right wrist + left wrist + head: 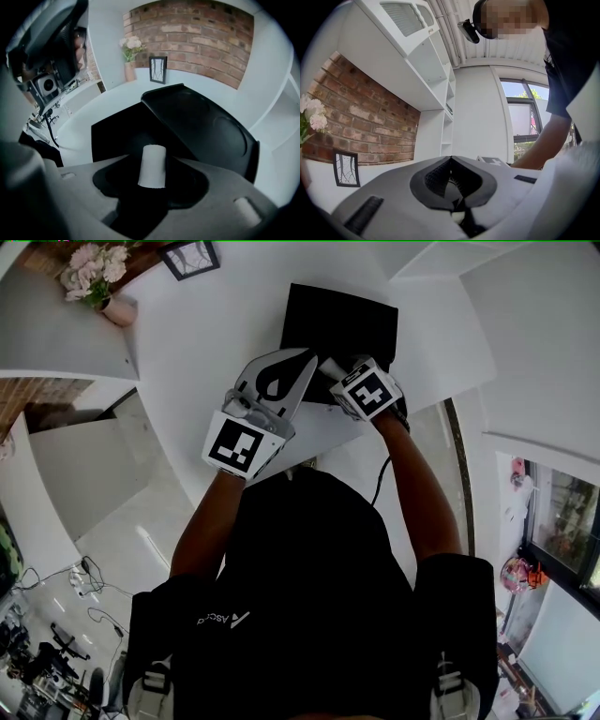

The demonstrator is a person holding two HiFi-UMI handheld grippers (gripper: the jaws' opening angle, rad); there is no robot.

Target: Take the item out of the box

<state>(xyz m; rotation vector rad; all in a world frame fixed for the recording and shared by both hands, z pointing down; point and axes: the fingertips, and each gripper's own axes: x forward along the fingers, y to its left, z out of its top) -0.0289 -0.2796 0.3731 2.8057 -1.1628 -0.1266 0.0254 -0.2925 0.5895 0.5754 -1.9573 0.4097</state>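
Observation:
A black box (337,324) stands open on the white table (206,343), its lid (201,122) tipped back to the right. A white cylinder-shaped item (152,164) stands upright inside the box (117,133). My right gripper (153,159) points steeply down into the box with its jaws wide apart on either side of the item, and gaps show beside it. In the head view the right gripper (330,369) is at the box's near edge. My left gripper (302,357) hovers just left of the box, pointing level. Its jaws (450,158) meet with nothing between them.
A vase of pale flowers (94,277) and a small black picture frame (190,257) stand at the back of the table against a brick wall (197,28). White shelves (436,70) rise beyond. The table's near edge runs close under both grippers.

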